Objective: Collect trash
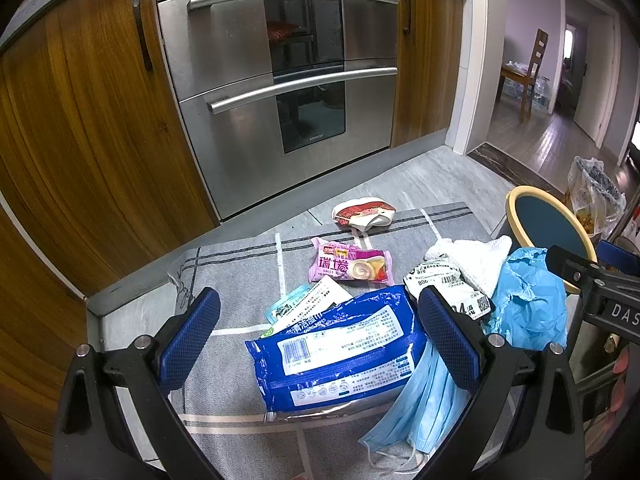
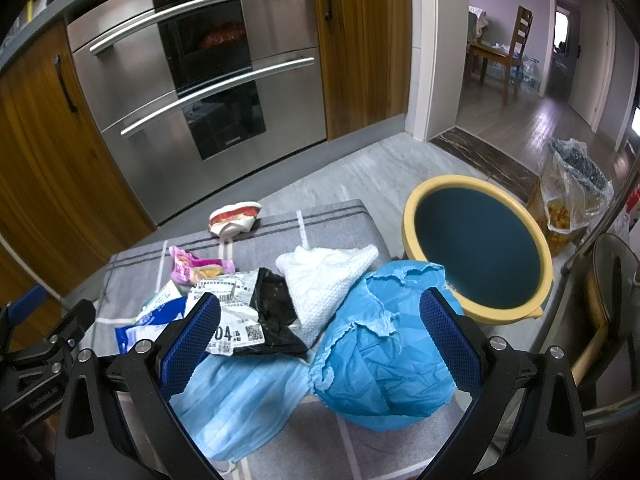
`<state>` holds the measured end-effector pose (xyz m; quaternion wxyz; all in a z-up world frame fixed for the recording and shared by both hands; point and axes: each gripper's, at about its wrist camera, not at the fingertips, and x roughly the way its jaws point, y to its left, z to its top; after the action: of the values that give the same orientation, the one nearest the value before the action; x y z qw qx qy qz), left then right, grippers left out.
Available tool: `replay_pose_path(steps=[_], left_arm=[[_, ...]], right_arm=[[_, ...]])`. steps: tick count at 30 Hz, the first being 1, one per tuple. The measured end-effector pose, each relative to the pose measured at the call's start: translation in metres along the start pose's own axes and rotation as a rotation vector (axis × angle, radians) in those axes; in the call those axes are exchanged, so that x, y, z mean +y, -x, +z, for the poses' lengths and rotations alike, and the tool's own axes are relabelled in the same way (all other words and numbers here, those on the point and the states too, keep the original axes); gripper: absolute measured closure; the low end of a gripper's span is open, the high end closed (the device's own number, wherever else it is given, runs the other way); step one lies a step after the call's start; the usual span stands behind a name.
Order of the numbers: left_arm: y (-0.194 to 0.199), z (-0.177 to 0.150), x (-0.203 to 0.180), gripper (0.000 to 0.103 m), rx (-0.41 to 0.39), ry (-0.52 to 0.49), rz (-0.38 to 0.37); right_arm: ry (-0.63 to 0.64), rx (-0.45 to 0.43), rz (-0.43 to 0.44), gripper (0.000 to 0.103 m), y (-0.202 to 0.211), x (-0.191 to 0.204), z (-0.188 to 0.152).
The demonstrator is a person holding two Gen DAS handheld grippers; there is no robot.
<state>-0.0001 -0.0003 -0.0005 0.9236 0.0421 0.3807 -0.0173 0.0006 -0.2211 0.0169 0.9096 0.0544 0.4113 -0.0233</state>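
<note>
Trash lies scattered on a grey striped mat (image 1: 240,256) on the kitchen floor. My left gripper (image 1: 320,336) stands open above a blue wet-wipes pack (image 1: 336,352), not touching it. Beside the pack lie a light blue face mask (image 1: 416,404), a pink snack wrapper (image 1: 352,266) and a red-and-white wrapper (image 1: 362,214). My right gripper (image 2: 320,340) is open above the mat (image 2: 336,216); a crumpled blue cloth (image 2: 380,356) lies between its fingers, untouched. Near it are the face mask (image 2: 240,404), a black-and-white mailer bag (image 2: 256,312) and a white towel (image 2: 324,280). A yellow-rimmed bin (image 2: 478,248) stands to the right.
A steel oven (image 1: 276,80) and wooden cabinets (image 1: 80,140) rise behind the mat. A plastic bag with food (image 2: 572,196) sits beyond the bin. A doorway on the right opens to a room with a wooden chair (image 2: 516,48). A metal chair frame (image 2: 600,300) stands close on the right.
</note>
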Motion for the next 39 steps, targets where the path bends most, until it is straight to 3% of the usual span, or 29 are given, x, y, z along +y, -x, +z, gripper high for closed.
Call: replay_pose_path(steps=[24,32,39], left_arm=[[-0.002,-0.008,-0.001,0.005,0.005,0.000,-0.005],[-0.004,-0.008,0.002,0.005,0.033,-0.023,0.021],[-0.009,-0.005,-0.008,0.005,0.002,-0.050,-0.040]], right_arm=[[-0.021,0.024,0.004,0.004,-0.003,-0.006,-0.006],[-0.115,0.047,0.004,0.004,-0.004,-0.035,-0.003],[-0.190,0.124,0.049,0.004,-0.013,-0.072,0.009]])
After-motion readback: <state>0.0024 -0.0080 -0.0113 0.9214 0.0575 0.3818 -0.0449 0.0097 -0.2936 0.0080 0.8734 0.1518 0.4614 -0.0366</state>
